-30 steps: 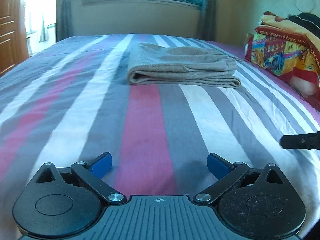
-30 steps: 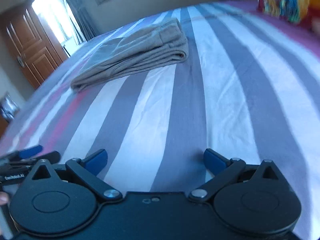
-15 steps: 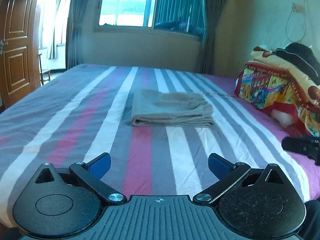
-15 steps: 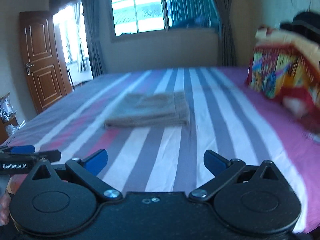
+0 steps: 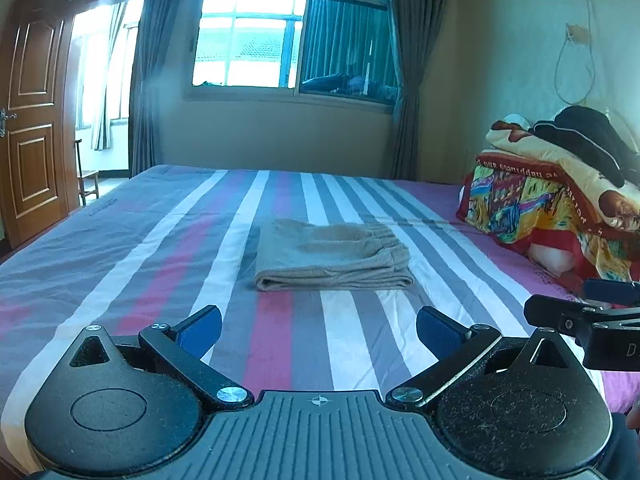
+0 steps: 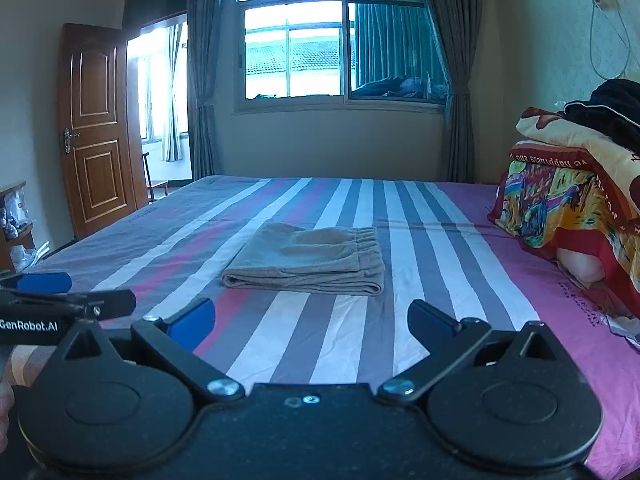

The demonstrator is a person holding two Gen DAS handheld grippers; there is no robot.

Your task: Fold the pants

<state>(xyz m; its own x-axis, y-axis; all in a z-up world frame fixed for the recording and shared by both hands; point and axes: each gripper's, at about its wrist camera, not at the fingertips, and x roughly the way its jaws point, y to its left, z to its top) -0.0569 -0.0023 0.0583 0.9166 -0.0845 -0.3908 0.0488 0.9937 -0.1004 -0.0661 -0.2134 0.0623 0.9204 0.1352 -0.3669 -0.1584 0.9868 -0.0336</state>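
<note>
Left wrist view cuts off the right gripper (image 5: 588, 312) at its edge; both claws spread wide, holding nothing. Folded pants (image 5: 332, 260) lie on the bed (image 5: 120, 248) ahead of the left gripper (image 5: 318, 330), well apart; only the right view shows the "GenRobot.AI" lettering.

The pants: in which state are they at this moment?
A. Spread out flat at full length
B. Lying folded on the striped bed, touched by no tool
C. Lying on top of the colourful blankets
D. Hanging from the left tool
B: the pants lie as a folded stack on the striped bed, and the left tool and the right tool are both open, well short of them.
</note>
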